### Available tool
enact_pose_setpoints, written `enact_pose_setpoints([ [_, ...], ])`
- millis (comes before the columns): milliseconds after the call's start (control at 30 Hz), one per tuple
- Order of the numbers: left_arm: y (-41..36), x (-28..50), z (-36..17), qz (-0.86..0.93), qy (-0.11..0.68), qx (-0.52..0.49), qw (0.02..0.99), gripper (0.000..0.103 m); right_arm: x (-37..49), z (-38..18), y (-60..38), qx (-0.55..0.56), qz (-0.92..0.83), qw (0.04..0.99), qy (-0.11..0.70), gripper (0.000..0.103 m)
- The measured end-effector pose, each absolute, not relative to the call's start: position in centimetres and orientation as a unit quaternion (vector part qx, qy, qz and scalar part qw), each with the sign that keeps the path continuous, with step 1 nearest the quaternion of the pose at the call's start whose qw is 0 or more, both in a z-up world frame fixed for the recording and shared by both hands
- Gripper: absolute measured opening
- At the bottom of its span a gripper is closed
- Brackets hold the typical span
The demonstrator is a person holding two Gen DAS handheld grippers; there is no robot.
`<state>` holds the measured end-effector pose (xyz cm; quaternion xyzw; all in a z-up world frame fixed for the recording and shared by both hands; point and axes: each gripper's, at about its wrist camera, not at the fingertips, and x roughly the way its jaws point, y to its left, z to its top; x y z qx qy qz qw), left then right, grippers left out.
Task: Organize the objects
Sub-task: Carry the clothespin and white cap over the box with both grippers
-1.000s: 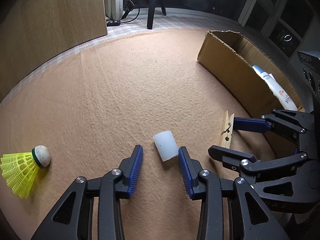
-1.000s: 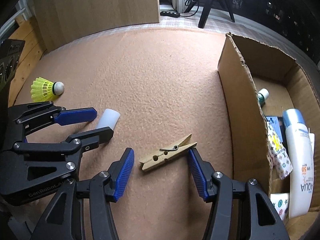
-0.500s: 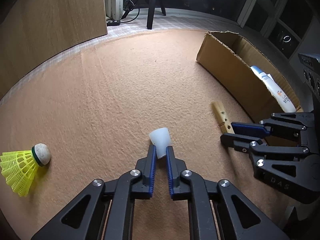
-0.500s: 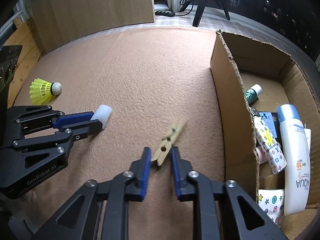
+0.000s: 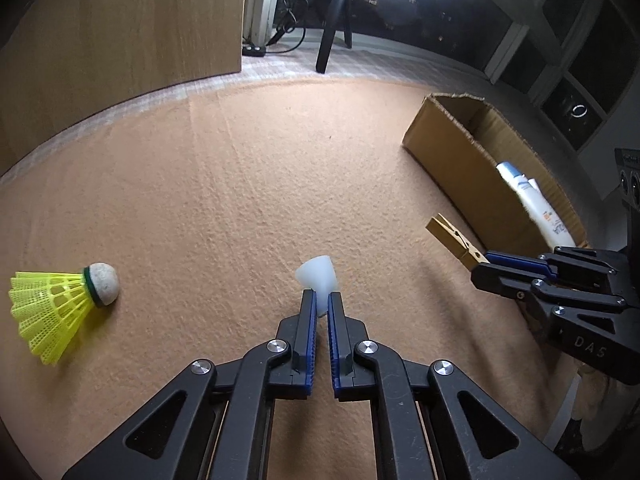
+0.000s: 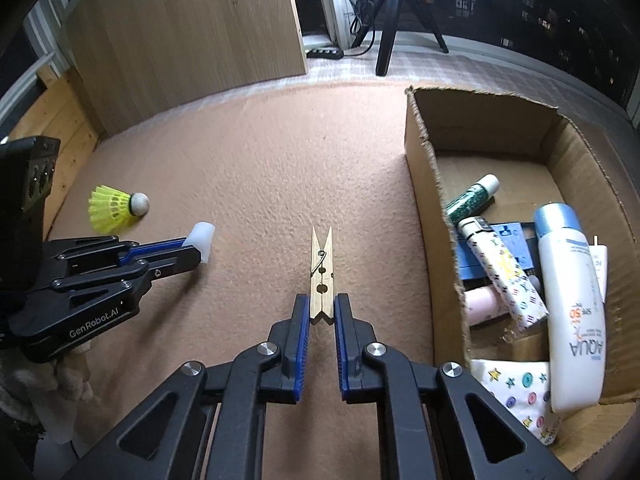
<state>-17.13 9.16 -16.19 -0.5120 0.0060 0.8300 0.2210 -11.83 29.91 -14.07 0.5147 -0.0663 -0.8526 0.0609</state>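
My left gripper [image 5: 322, 303] is shut on a small white plastic cap [image 5: 317, 277] and holds it above the tan carpet; it also shows in the right wrist view [image 6: 202, 240]. My right gripper [image 6: 322, 307] is shut on a wooden clothespin [image 6: 322, 270], which points forward; the clothespin shows in the left wrist view [image 5: 454, 240] too. A yellow shuttlecock [image 5: 60, 304] lies on the carpet to the left [image 6: 116, 208]. An open cardboard box [image 6: 420, 184] stands to the right of the right gripper.
The box holds a white sunscreen bottle [image 6: 572, 312], a green tube [image 6: 472, 200], patterned tubes and cloth. A wooden panel [image 6: 180, 32] and a black tripod [image 6: 390, 16] stand at the far edge of the carpet.
Both grippers closed from open onto their objects: left on the white cap, right on the clothespin. Both then lifted them off the carpet, and the clothespin turned to point forward.
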Motion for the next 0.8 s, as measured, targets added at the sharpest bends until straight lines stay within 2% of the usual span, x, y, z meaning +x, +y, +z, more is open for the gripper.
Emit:
enact_pose_setpoints([
  [467, 14.2, -18.1, -11.3, 0.845, 0.014, -0.469, 0.258, 0.005, -8.1, -7.7, 35.4, 0.452, -0.885, 0.042, -0.1, 0.011],
  [800, 21.3, -20.3, -9.5, 0.849, 0.025, -0.447, 0.28, 0.005, -8.3, -6.3, 42.0, 0.431, -0.897, -0.005, -0.1, 0.011],
])
